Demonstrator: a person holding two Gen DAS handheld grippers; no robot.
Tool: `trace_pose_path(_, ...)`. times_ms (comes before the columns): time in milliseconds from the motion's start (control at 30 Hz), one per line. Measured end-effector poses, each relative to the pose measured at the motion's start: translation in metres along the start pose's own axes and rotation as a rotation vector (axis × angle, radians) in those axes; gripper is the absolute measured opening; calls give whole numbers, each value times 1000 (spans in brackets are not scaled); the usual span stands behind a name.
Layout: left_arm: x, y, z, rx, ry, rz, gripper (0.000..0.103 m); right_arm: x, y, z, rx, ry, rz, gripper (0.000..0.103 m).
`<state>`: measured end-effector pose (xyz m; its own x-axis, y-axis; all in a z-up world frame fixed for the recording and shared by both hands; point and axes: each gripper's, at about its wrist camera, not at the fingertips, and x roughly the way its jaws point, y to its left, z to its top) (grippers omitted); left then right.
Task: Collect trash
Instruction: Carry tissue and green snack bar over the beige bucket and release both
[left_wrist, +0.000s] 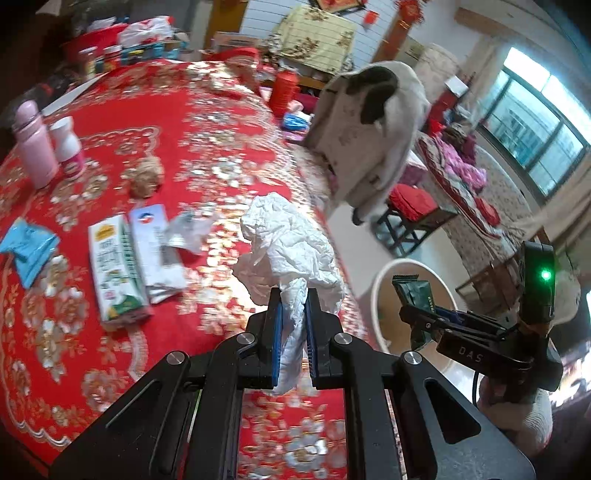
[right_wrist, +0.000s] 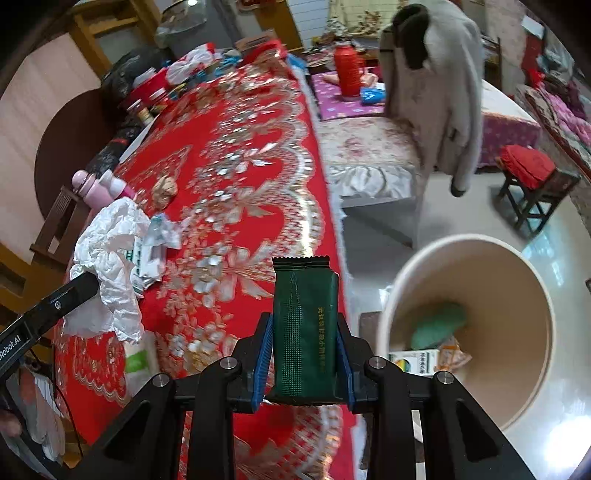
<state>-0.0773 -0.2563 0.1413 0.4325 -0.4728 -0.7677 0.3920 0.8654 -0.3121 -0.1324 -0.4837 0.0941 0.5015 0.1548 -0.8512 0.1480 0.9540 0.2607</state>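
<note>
While some trash already lies in the bin (right_wrist: 532, 295), the left gripper (left_wrist: 293, 310) clamps crumpled tissue (left_wrist: 291, 240) and the right gripper (right_wrist: 304, 354) a green wrapper (right_wrist: 304, 332) above the table (left_wrist: 221, 122); cartons (left_wrist: 116, 269) remain uncollected.

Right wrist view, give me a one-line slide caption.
Right gripper clamps a green wrapper beside the bin; left gripper holds crumpled tissue.

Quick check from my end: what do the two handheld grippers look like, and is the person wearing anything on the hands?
Both are black linkage frames with silver pivot bolts and blue ribbed pads. The left gripper shows white lettering along its side in the right wrist view. The right gripper carries a "DAS" marking, a black module with a green light and a thin black cable. Pale knitted cuffs cover the wrists.
</note>
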Motion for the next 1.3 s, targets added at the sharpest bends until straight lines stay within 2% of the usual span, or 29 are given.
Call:
trace_pose_path(733, 77, -132, -13, 149, 138, -151, 9, -36, -116, -33, 172, -10, -108, 30)
trace_pose_path(1300, 128, -180, -27, 178, 226, -182, 9, -43, -172, -41, 232, 9, -149, 30)
